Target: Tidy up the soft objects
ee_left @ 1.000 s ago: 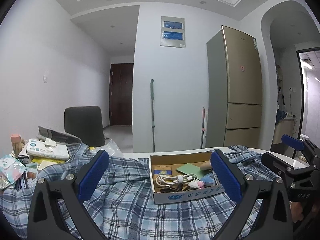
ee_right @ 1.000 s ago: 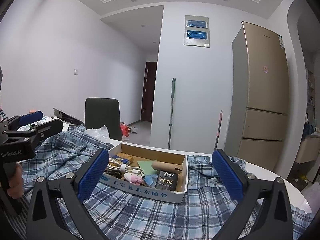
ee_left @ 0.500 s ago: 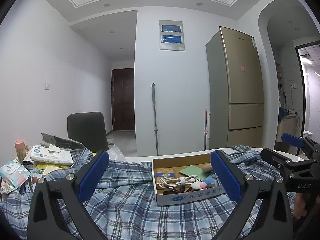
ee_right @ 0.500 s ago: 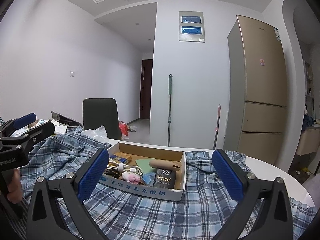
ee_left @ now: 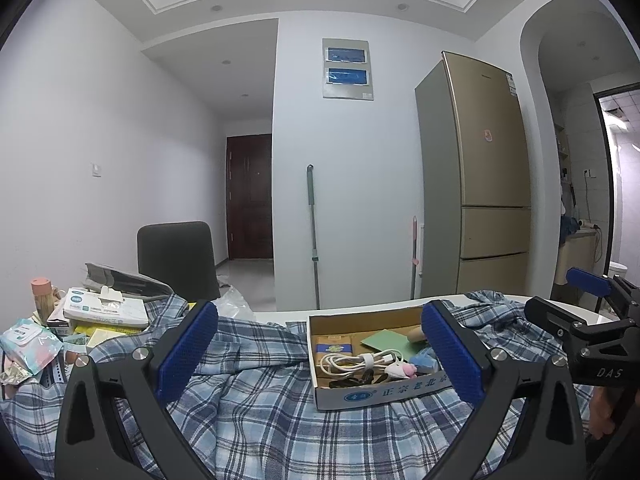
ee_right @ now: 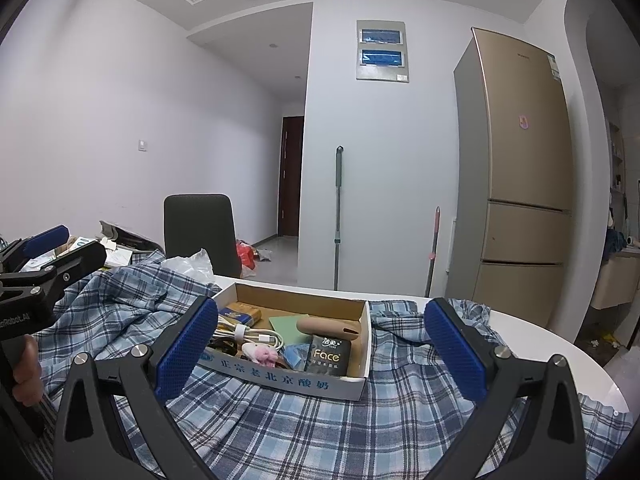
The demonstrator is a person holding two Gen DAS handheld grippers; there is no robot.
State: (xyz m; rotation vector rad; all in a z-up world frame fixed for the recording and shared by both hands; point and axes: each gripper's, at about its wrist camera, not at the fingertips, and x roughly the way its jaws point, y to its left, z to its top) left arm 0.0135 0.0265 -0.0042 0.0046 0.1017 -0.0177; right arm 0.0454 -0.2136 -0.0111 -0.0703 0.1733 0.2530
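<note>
A blue plaid shirt (ee_left: 260,412) lies spread and rumpled over the white table; it also shows in the right wrist view (ee_right: 320,424). A shallow cardboard box (ee_left: 376,390) sits on top of it, holding a white cable, a green card, a small pink toy and a brown case; the box also shows in the right wrist view (ee_right: 288,374). My left gripper (ee_left: 320,354) is open and empty, held above the shirt in front of the box. My right gripper (ee_right: 322,350) is open and empty, also just in front of the box. Each gripper shows at the edge of the other's view.
A pile of tissue packs, wipes and a pink-capped bottle (ee_left: 72,320) sits at the table's left. A dark chair (ee_left: 176,260) stands behind the table. A gold fridge (ee_left: 484,184), a mop (ee_left: 312,232) and a doorway lie beyond. The white table edge (ee_right: 560,356) curves at right.
Both grippers have tilted upward a little, so the shirt and box sit lower in both views. Both stay open and empty. The shirt and box have not moved.
</note>
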